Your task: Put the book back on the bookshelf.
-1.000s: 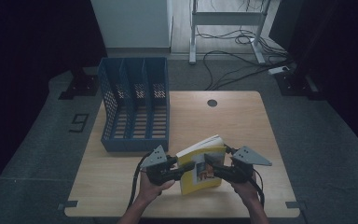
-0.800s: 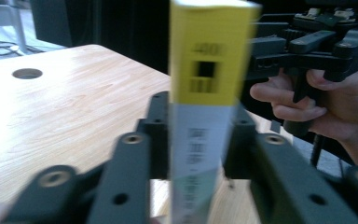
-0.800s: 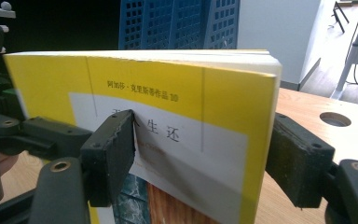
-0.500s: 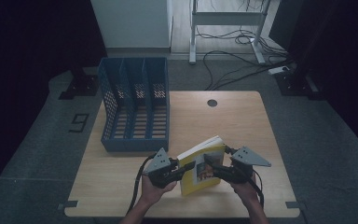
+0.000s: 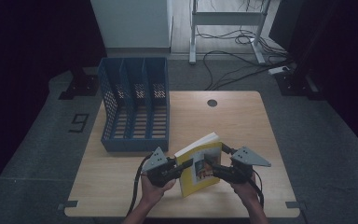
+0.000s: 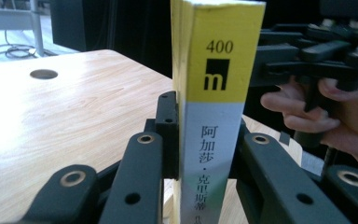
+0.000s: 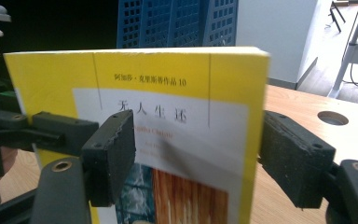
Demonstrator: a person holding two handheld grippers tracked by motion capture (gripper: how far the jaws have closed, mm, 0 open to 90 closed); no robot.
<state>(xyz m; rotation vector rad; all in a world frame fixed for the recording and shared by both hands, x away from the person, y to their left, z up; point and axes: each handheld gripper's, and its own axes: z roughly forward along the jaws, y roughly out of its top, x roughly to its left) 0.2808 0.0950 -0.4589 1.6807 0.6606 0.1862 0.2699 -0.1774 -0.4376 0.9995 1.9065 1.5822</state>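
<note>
Flanking the book [image 5: 200, 165]: blue file rack [image 5: 137, 107]

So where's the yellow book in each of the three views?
High view: yellow book stands low centre, between both tools.
Left gripper view: its spine fills the centre, clamped between the jaws.
Right gripper view: its front cover spans the middle.
Shared landmark: round table hole.
</note>
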